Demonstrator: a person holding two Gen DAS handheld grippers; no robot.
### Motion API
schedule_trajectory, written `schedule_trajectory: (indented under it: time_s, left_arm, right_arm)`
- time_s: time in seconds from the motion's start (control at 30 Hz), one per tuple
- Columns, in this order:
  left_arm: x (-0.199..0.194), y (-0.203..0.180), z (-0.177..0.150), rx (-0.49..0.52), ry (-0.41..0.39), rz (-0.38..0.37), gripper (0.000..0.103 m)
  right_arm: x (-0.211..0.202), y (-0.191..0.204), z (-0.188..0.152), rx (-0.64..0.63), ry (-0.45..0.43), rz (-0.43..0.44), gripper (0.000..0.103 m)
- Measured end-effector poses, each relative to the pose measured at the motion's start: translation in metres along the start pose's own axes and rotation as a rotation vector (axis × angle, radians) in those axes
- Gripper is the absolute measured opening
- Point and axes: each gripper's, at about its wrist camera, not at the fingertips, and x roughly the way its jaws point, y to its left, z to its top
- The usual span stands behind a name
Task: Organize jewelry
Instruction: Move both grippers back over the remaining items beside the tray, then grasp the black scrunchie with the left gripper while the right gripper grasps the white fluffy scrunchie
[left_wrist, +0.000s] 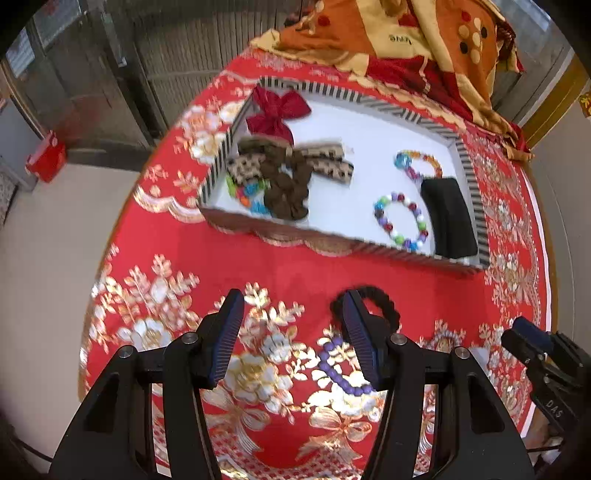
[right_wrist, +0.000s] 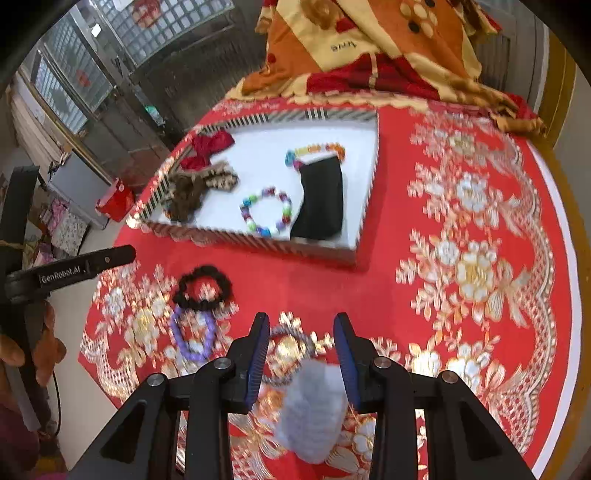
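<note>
My left gripper (left_wrist: 292, 295) hangs open over the red and gold tablecloth (left_wrist: 221, 258) with nothing between its fingers. A purple bead bracelet (left_wrist: 334, 369) and a black scrunchie (left_wrist: 386, 302) lie by its right finger. My right gripper (right_wrist: 300, 319) is open and points down at a fluffy white scrunchie (right_wrist: 314, 413) and a grey bead bracelet (right_wrist: 286, 356) on the cloth. The purple bracelet (right_wrist: 192, 338) and black scrunchie (right_wrist: 203, 288) lie to its left. The striped tray (right_wrist: 258, 239) holds two colourful bead bracelets, a black pouch (right_wrist: 323, 199), a brown scrunchie and a red bow.
The striped tray (left_wrist: 314, 246) sits at the far side of the round table. An orange and red blanket (left_wrist: 406, 40) is piled behind it. The table edge drops to a pale floor on the left. A red box (left_wrist: 46, 157) stands on the floor.
</note>
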Motion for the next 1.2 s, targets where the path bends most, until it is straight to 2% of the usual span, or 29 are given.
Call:
schedule_trajectory:
  time_s: [0.43,0.67,0.87,1.2]
  left_arm:
    - [0.015,0.008,-0.024,-0.055,0.074,-0.028,0.056]
    - [0.025,0.015,-0.033,-0.07,0.113,-0.03,0.056]
    - [0.032,0.013,-0.029,-0.081,0.126,-0.044,0.056]
    - [0.057,-0.015,-0.007,-0.01,0.145,-0.038,0.056]
  right_arm:
    - [-0.004,-0.023,-0.029,0.033,0.03,-0.01,0.034]
    - [0.005,-0.028,-0.057,0.08,0.072,0.026,0.037]
    - [0.014,-0.021,-0.063,0.104,0.083,0.066,0.038]
    - [0.028,-0.016,-0.064,0.117,0.103,0.035,0.039]
